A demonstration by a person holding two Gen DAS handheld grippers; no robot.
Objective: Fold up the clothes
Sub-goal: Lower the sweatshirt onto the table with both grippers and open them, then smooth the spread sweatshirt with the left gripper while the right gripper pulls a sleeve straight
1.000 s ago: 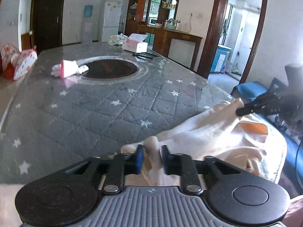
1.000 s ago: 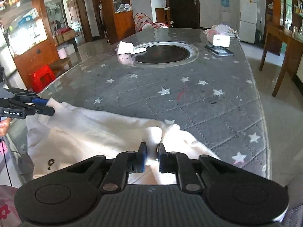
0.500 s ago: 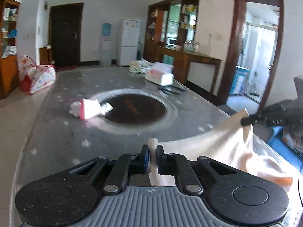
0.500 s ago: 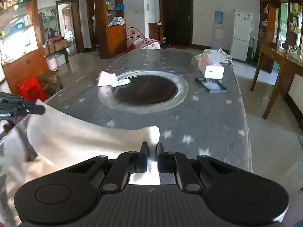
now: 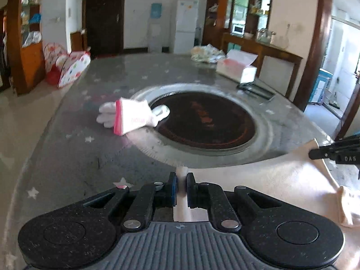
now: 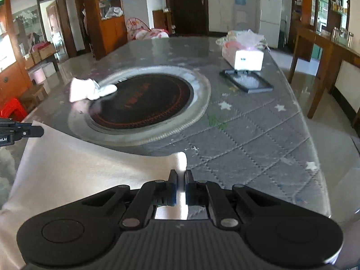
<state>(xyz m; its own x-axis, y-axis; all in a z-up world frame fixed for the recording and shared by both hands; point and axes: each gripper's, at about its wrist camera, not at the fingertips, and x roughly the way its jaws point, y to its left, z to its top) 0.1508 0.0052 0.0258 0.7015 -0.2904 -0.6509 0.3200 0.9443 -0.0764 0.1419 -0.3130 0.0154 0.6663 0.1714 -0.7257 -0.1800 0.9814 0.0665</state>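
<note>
Both claws are clamped on the same pale cream garment (image 5: 265,180): the left claw (image 5: 181,187) pinches one bunched corner between its pads, and the right claw (image 6: 180,186) pinches the other, so the cloth's leading edge hangs stretched between them. The garment lies just on the near side of the round dark hob (image 5: 205,121) sunk into the grey star-quilted tabletop (image 6: 258,135), its taut edge reaching the hob's silver rim, with the rest trailing back toward the person. This looks like the spreading step, the garment being drawn out flat before any fold is made. The next move calls for lowering both corners together, keeping the edge taut, then letting go so the cloth lies smooth. The white gloves (image 5: 132,115) at the hob's far-left rim sit well clear.
</note>
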